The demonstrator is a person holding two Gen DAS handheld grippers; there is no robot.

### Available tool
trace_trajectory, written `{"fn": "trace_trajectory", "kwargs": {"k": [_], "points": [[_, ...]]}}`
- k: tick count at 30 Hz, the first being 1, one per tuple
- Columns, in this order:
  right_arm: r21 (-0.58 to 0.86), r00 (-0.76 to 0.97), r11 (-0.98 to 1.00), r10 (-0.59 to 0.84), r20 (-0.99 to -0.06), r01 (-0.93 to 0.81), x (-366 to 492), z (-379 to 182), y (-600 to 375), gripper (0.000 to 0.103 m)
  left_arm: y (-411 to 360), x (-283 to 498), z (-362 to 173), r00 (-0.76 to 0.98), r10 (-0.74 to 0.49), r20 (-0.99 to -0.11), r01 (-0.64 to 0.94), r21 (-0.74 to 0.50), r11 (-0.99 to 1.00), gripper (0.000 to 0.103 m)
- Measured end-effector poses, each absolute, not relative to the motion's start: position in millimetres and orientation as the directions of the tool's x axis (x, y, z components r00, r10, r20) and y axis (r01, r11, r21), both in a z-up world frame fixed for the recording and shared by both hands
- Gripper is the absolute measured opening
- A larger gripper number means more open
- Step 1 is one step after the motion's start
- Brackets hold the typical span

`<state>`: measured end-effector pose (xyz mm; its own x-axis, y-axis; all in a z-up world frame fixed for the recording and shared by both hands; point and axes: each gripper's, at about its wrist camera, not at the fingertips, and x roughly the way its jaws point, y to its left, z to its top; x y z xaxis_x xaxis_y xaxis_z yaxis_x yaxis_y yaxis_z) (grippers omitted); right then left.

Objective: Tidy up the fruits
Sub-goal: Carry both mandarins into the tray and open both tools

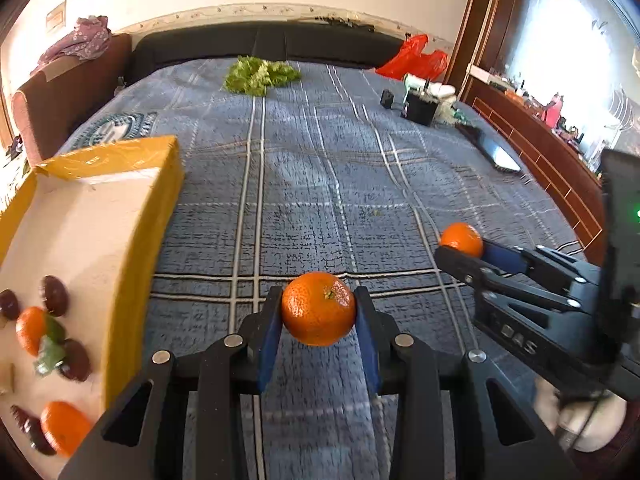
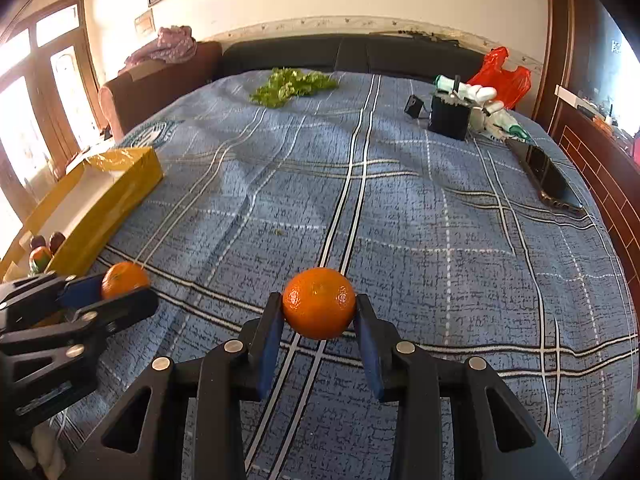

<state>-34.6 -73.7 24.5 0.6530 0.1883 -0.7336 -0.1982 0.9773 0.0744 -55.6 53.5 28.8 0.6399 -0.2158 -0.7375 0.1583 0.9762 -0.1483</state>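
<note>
My left gripper (image 1: 318, 304) is shut on an orange tangerine (image 1: 318, 309) and holds it above the blue plaid bed cover. My right gripper (image 2: 319, 306) is shut on a second tangerine (image 2: 319, 303); it also shows at the right of the left wrist view (image 1: 461, 240). The left gripper with its tangerine (image 2: 124, 279) shows at the left of the right wrist view. A yellow box (image 1: 140, 216) with a white inside lies to the left. It holds two tangerines (image 1: 32, 330), several dark red fruits (image 1: 55, 295) and a green leaf.
A heap of green leaves (image 1: 260, 74) lies at the far end of the bed. A black box (image 2: 450, 118), white items and a red bag (image 2: 500, 76) sit at the far right. A dark flat device (image 2: 548, 180) lies by the right edge. A brown chair (image 1: 72, 92) stands left.
</note>
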Motion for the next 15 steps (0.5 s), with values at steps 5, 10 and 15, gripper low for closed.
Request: {"fn": "trace_trajectory", "kwargs": {"k": [5, 10, 15], "points": [[0.085, 0.681, 0.978, 0.193, -0.706, -0.189, -36.8, 29.2, -75.6, 0.038, 68.7, -85.4, 57.3, 0.7, -0.195, -0.687, 0.133, -0.143, 0.981, 0.034], [0.077, 0.719, 0.983, 0.177, -0.673, -0.169, -44.3, 35.7, -74.5, 0.038, 97.3, -113.1, 80.9, 0.756, -0.135, -0.641, 0.066, -0.13, 0.989, 0.034], [0.09, 0.72, 0.98, 0.194, -0.666, -0.18, -61.2, 49.0, -64.3, 0.038, 135.8, -132.3, 92.4, 0.782, -0.087, -0.618, -0.004, -0.145, 0.989, 0.034]]}}
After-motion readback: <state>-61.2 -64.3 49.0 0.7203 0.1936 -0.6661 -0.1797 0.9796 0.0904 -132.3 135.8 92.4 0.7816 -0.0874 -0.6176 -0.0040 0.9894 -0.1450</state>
